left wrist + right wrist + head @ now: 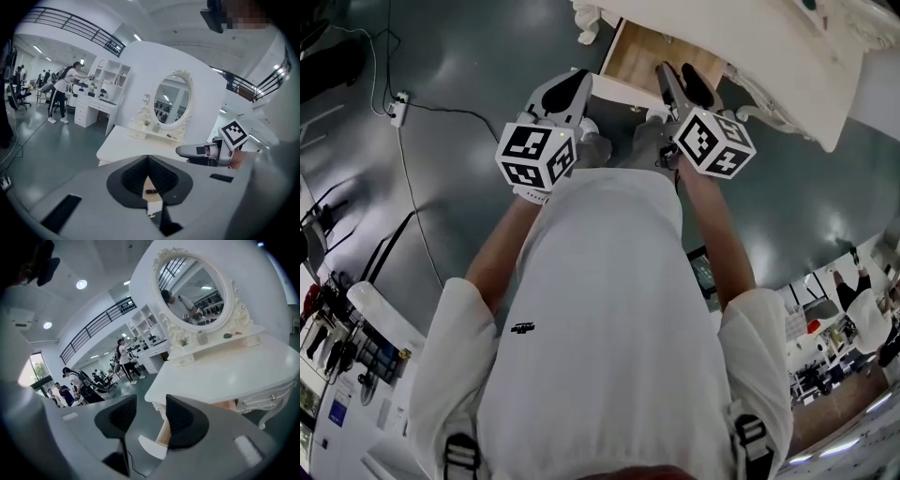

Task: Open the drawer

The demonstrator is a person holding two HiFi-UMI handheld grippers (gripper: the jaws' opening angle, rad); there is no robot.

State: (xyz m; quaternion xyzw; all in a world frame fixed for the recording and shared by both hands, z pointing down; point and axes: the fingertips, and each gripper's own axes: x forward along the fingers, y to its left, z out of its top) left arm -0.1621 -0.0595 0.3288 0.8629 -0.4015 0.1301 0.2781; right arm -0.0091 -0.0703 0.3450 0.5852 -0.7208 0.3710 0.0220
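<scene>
The white dressing table (750, 52) has its drawer (642, 52) pulled out, showing a bare wooden bottom. Both grippers hang just above the drawer's white front edge. My left gripper (570, 89) is shut, its pads meeting at the tips (147, 158); through the slit below them I see the drawer wood and a small dark object (150, 191). My right gripper (682, 86) is open with nothing between its fingers; in its own view (150, 420) the drawer's white front (152, 446) and wooden side show in the gap. The right gripper (199, 150) also appears in the left gripper view.
An oval mirror (199, 296) with a small shelf stands on the tabletop (225, 373). A cable and power strip (397, 105) lie on the grey floor at the left. People (63, 91) stand at white desks far behind. Curved table legs (586, 23) flank the drawer.
</scene>
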